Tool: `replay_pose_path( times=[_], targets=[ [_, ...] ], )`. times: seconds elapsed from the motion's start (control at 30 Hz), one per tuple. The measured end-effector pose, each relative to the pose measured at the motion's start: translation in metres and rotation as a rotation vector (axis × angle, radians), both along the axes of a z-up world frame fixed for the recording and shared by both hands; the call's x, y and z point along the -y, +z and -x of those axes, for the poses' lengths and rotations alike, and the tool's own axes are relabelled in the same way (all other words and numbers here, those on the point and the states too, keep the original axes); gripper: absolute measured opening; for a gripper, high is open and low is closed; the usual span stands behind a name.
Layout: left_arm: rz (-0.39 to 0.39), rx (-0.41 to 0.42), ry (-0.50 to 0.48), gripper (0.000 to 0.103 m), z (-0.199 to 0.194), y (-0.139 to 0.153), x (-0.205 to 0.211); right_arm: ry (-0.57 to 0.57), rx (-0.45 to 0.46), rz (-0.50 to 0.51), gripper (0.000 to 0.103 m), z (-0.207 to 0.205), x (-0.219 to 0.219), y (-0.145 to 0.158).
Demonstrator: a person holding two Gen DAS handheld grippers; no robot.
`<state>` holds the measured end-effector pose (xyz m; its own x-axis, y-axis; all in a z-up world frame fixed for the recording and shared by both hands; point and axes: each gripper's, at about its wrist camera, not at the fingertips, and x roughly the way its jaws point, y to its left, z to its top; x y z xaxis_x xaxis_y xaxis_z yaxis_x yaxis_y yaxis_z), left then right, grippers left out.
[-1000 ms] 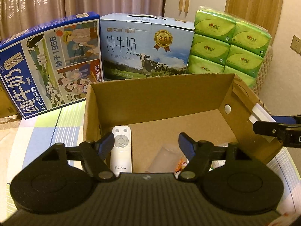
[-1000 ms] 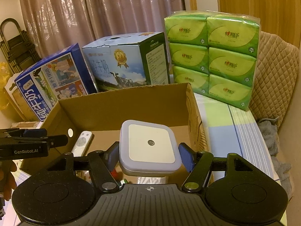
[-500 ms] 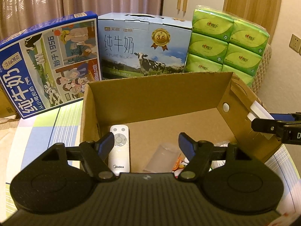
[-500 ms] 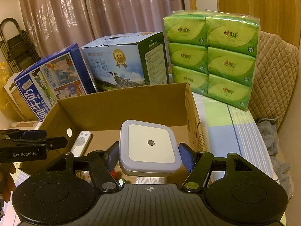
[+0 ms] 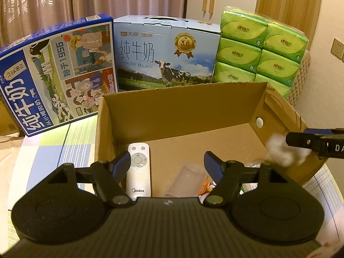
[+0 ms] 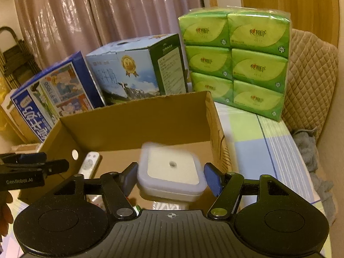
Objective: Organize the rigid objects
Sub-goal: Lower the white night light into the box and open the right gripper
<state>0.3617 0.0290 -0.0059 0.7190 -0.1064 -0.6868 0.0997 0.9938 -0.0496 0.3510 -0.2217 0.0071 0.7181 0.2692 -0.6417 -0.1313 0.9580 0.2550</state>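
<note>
An open cardboard box [image 5: 182, 107] stands in front of both grippers; it also shows in the right wrist view [image 6: 133, 118]. A white Midea remote [image 5: 138, 169] lies on its floor at the left, with clear and orange wrappers [image 5: 189, 178] beside it. My left gripper [image 5: 167, 164] is open and empty over the box's near edge. My right gripper [image 6: 171, 177] has its jaws spread, and a white square night light [image 6: 171, 169], blurred, sits lower between them, dropping into the box. The right gripper [image 5: 309, 142] shows at the right in the left wrist view with the blurred white light [image 5: 281, 150].
Two milk cartons [image 5: 58, 73] [image 5: 165, 58] and a pack of green tissues [image 5: 258, 49] stand behind the box on a checked cloth [image 6: 258, 142]. A quilted chair back [image 6: 309, 81] and a grey cloth [image 6: 309, 142] are at the right.
My right gripper's jaws have spread and let go of the night light, which now falls, blurred, toward the box floor. My left gripper has barely moved.
</note>
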Motion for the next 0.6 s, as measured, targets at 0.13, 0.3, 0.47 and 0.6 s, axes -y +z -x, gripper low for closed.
replay_pose_path(
  times=[0.13,0.3,0.47,0.6],
  targets=[
    [0.002,0.007,-0.003,0.071,0.003,0.001,-0.002,0.004,0.031,-0.003,0.073,0.002,0.0,0.003],
    [0.011,0.018,-0.007,0.071,0.013,0.006,0.001,-0.01,0.046,-0.008,0.074,0.009,0.003,0.01],
    [0.023,0.034,-0.008,0.071,0.03,0.015,0.003,-0.022,0.054,-0.017,0.074,0.02,0.006,0.016],
    [0.028,0.038,-0.005,0.071,0.046,0.021,0.005,-0.022,0.06,-0.02,0.074,0.035,0.007,0.023]
  ],
)
